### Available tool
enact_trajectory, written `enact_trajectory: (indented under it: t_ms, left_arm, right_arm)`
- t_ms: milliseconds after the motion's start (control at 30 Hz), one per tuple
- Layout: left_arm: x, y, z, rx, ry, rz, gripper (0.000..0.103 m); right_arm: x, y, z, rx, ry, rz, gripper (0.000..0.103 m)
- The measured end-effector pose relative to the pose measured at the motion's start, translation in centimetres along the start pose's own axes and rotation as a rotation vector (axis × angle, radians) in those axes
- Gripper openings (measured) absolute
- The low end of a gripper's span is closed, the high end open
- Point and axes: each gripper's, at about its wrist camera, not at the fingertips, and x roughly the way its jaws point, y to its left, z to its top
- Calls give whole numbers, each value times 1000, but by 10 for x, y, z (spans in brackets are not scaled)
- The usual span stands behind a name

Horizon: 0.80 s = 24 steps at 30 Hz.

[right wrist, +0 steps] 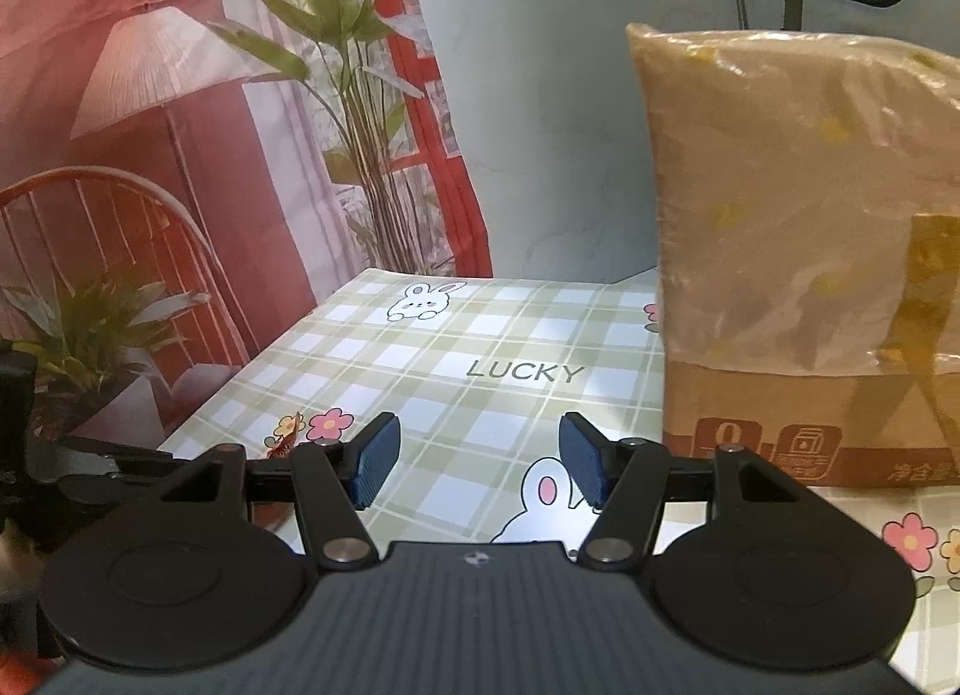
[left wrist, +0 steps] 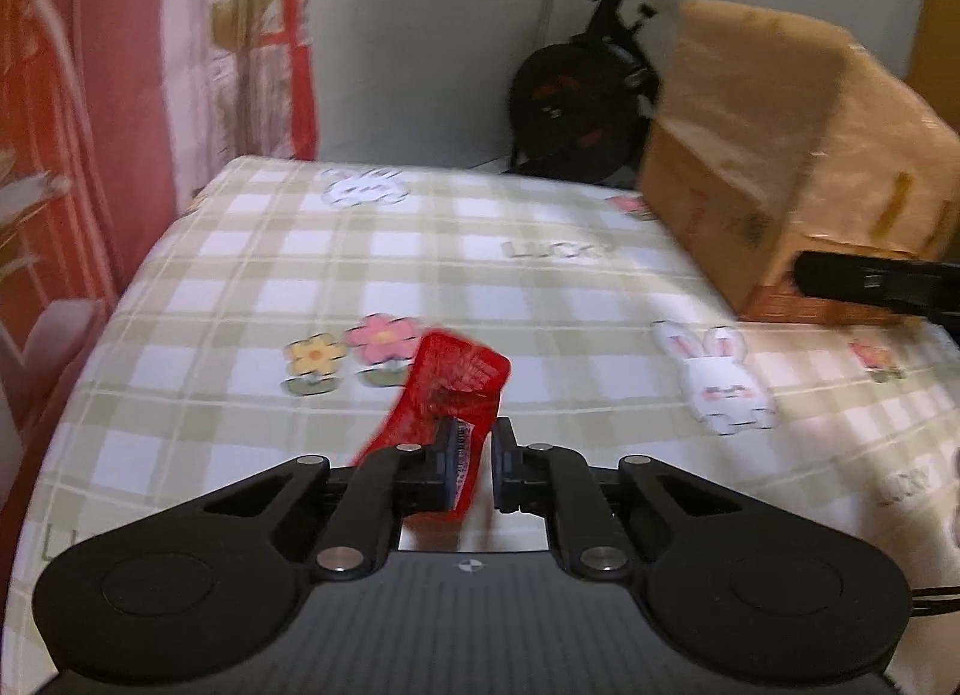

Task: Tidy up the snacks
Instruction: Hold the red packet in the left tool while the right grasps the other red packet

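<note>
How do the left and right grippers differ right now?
The left gripper has its jaws nearly closed on a red snack packet; the right gripper holds nothing. Left jaws stand narrow, right jaws wide apart. Both hang over the checked tablecloth near the cardboard box.

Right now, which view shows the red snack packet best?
The left wrist view: the red snack packet sits centre frame, pinched in the left gripper above the checked tablecloth, though motion-blurred. The right wrist view shows at most a red sliver behind its own gripper's linkage.
</note>
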Motion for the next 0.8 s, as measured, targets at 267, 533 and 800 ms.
enact_trajectory:
  t_ms: [267,533,800]
  left_arm:
    - [-16,-38,7,-7,-48,-98,5]
    - [-9,-36,-11,-84,6,-152,32]
    - [-23,-8,-33,-263,11,-76,34]
  right_arm:
    - [-5,1,-9,-16,48,-1,62]
    - [-2,-5,-26,-8,122,-5,62]
    - [18,9,-39,-50,208,45,62]
